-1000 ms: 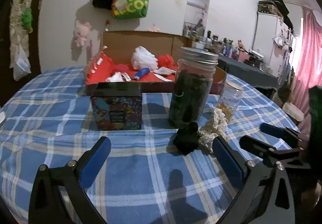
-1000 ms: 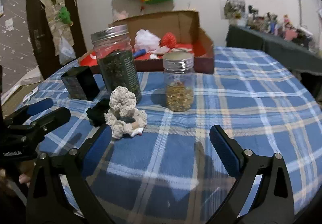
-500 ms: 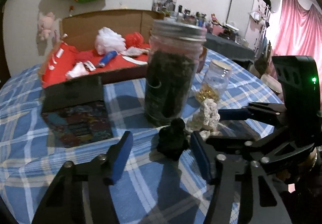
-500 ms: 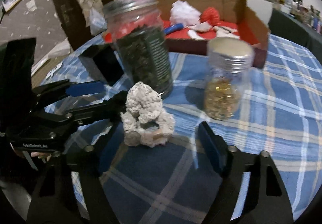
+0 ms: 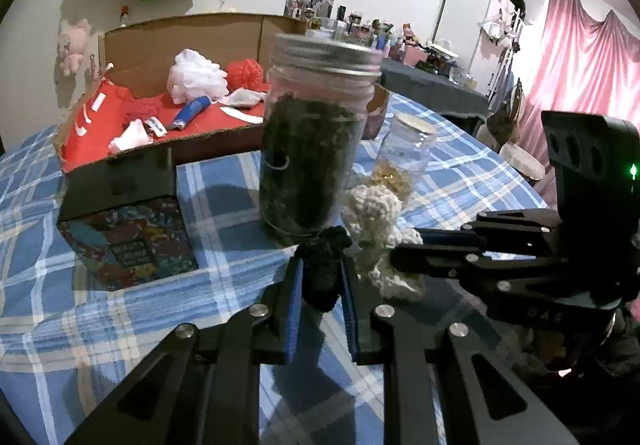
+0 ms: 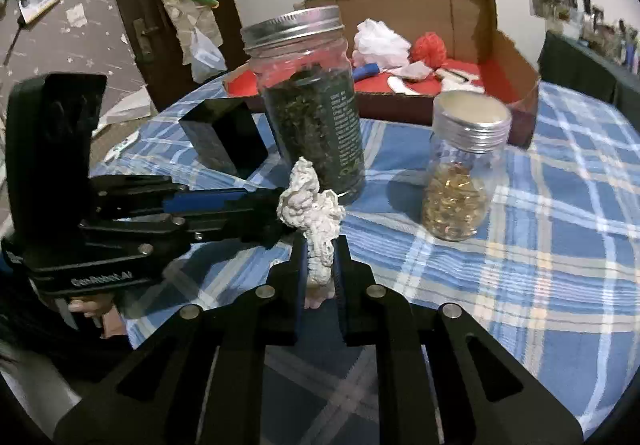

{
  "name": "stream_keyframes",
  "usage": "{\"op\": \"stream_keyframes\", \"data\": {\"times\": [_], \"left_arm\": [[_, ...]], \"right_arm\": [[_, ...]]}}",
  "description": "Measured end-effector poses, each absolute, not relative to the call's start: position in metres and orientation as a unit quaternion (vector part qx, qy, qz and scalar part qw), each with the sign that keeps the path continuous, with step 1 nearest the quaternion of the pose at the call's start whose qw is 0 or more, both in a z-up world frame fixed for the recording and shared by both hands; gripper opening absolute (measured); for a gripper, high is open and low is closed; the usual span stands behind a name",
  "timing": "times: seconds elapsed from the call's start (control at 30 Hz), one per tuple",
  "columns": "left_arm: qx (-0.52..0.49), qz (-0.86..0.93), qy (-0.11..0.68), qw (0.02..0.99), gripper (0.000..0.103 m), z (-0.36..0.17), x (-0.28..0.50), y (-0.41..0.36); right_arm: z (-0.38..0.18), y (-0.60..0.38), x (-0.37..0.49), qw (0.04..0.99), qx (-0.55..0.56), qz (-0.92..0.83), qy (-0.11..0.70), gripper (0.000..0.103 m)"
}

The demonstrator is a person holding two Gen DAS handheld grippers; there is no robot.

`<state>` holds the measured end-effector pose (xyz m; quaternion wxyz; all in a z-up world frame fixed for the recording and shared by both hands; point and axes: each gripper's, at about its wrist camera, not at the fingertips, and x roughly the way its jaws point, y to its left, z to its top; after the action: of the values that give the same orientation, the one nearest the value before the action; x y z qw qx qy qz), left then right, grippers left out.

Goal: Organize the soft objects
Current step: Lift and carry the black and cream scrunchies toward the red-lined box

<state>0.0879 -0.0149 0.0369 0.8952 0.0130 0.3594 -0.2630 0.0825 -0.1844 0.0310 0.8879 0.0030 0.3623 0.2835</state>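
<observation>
A black crocheted soft piece (image 5: 324,245) stands on the blue plaid tablecloth (image 5: 100,325) in front of the big jar. My left gripper (image 5: 322,264) is closing on it, and both blue pads press its sides. Right beside it is a cream crocheted soft piece (image 6: 310,201), squeezed narrow between the pads of my right gripper (image 6: 320,250), whose jaws are closing too. In the left wrist view the cream piece (image 5: 372,209) shows with the right gripper (image 5: 404,245) coming in from the right. The left gripper (image 6: 272,213) reaches in from the left in the right wrist view, where the black piece is hidden.
A tall jar of dark leaves (image 5: 316,149) and a small jar of golden capsules (image 6: 460,181) stand just behind the soft pieces. A black patterned box (image 5: 128,221) sits to the left. At the back is a red-lined cardboard box (image 5: 180,33) holding white and red puffs.
Both grippers swung in toward the two crocheted pieces and went from wide open to shut on them, left on the black one, right on the cream one.
</observation>
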Motion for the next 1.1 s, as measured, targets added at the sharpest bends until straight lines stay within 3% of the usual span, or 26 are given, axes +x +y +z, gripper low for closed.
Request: {"op": "stream_keyframes", "data": {"times": [1.1], "left_arm": [[0.001,-0.229,0.350,0.908,0.019,0.054,0.071,0.016]], "right_arm": [[0.044,-0.217,0.069,0.900,0.043,0.253,0.353,0.011]]}}
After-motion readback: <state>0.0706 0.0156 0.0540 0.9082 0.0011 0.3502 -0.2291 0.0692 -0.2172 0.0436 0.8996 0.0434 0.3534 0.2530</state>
